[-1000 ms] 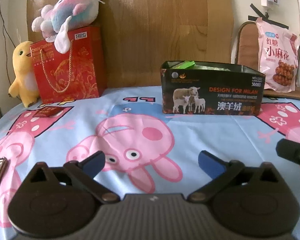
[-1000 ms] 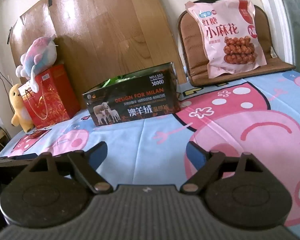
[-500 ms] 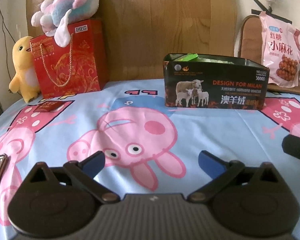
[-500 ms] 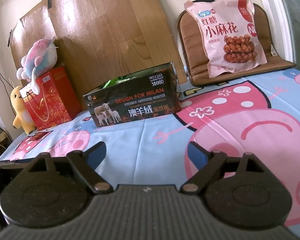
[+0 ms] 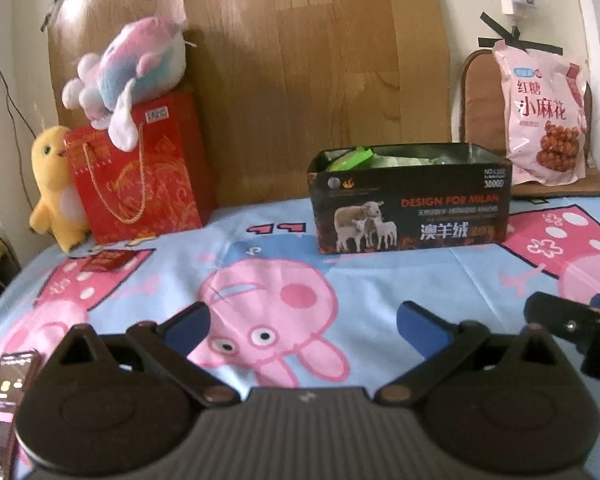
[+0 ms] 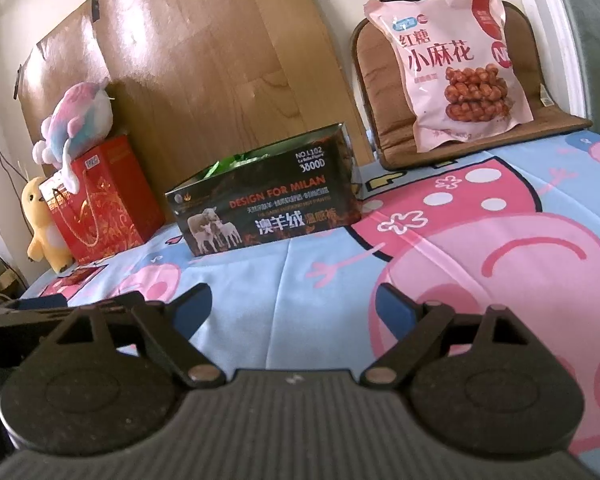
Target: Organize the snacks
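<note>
A dark open box (image 5: 410,204) printed with sheep stands on the cartoon-pig sheet, with green and pale snack packets (image 5: 354,159) showing over its rim. The same box (image 6: 266,210) appears in the right wrist view. A pink snack bag (image 5: 544,114) leans upright on a brown cushion at the far right, seen larger as the pink bag (image 6: 456,66). A small red packet (image 5: 106,261) lies flat at the left. My left gripper (image 5: 304,326) is open and holds nothing, well short of the box. My right gripper (image 6: 294,306) is open too, with nothing in it.
A red gift bag (image 5: 140,172) with a plush toy (image 5: 136,68) on top stands at the back left beside a yellow plush duck (image 5: 54,188). A phone (image 5: 0,396) lies at the near left. A wooden board (image 5: 300,60) backs the bed. The brown cushion (image 6: 556,120) sits far right.
The left wrist view has dropped and tilted up, so the box sits lower and more wall shows. The right gripper has barely moved. Both stay open.
</note>
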`<state>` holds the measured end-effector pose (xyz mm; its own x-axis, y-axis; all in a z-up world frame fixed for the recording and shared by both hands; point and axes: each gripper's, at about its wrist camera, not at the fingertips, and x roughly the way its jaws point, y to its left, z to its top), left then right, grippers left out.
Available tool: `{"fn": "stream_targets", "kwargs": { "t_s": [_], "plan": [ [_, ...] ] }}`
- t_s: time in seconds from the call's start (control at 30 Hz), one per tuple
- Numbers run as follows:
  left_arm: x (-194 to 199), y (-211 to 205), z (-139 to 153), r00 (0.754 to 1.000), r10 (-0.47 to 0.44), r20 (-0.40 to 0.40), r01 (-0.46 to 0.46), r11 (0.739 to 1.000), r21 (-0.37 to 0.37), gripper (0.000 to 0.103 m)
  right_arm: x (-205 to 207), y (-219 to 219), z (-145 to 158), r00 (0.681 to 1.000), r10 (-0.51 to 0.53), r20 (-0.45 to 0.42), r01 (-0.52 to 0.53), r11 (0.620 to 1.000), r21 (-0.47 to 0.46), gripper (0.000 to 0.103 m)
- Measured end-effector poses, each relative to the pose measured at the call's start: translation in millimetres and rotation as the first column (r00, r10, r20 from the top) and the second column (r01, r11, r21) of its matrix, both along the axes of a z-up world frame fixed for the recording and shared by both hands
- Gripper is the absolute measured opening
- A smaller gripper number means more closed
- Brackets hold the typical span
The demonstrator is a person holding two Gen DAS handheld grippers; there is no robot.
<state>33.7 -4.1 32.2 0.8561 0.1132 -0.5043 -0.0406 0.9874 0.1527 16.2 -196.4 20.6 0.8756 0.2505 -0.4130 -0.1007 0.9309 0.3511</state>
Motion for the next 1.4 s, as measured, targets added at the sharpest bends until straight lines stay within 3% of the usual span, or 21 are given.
{"fn": "stream_targets", "kwargs": {
  "t_s": [0.3, 0.77, 1.4],
  "plan": [
    [4, 0, -3, 0.997, 0.051, -0.064, -0.051, 0.999, 0.003, 0.103, -2, -4, 0, 1.0, 0.0, 0.013, 0.0, 1.0, 0.026, 0.092],
    [6, -3, -7, 0.992, 0.08, -0.098, -0.076, 0.996, 0.045, 0.103, -3, -8, -1, 1.0, -0.001, 0.016, 0.0, 0.998, 0.058, 0.092],
    [8, 2, -10, 0.981, 0.035, -0.189, -0.044, 0.998, -0.043, 0.103, -2, -8, -1, 1.0, 0.002, 0.014, -0.002, 0.998, 0.056, 0.092]
  ]
}}
